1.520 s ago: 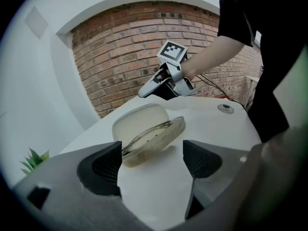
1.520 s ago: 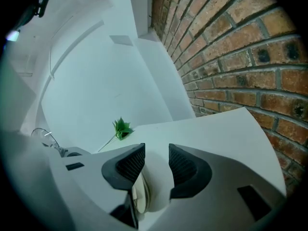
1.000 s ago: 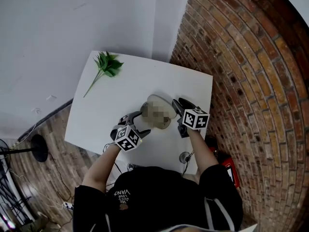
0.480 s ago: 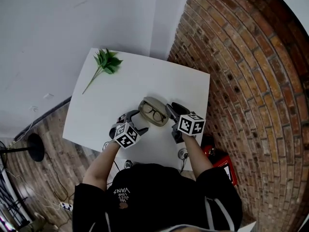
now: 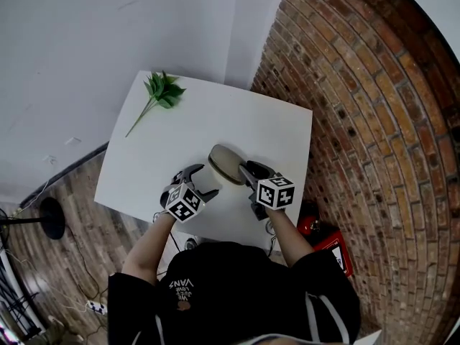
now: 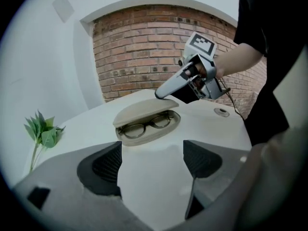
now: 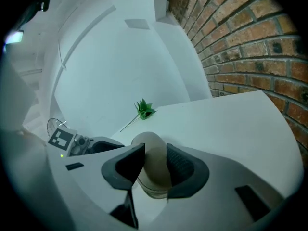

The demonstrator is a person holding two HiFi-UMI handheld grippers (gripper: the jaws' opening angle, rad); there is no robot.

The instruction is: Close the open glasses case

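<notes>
— Since 0.5 s ago the lid (image 6: 144, 110) has dropped. The specs showed in the head view then, and now they're covered from above.
— Fingers?
— On the right gripper (image 7: 155, 163) the jaws are narrowed w/ the beige lid filling the gap betw. them. Prob. pinched, tho pad contact is hard to read. In the left gripper view its tip sits on the lid's top, at the lid's 1 o'clock.
— And the other?
— The left gripper (image 6: 151, 160) has its jaws spread wide, w/ nothing betw. them but bare tabletop. In the head view it's just beside the case, at the case's 7 o'clock.
— Where's the case?
— The glasses case (image 5: 226, 164) lies on the white table (image 5: 180, 128), approx. 4 o'clock of centre. It's not fully shut: a slit remains, and the dark-framed glasses (image 6: 144, 126) are visible inside.
— Anything else?
— A green sprig (image 5: 162, 92) at the table's 11 o'clock corner, well apart. The brick wall (image 5: 374, 85) is at 3 o'clock.
</notes>
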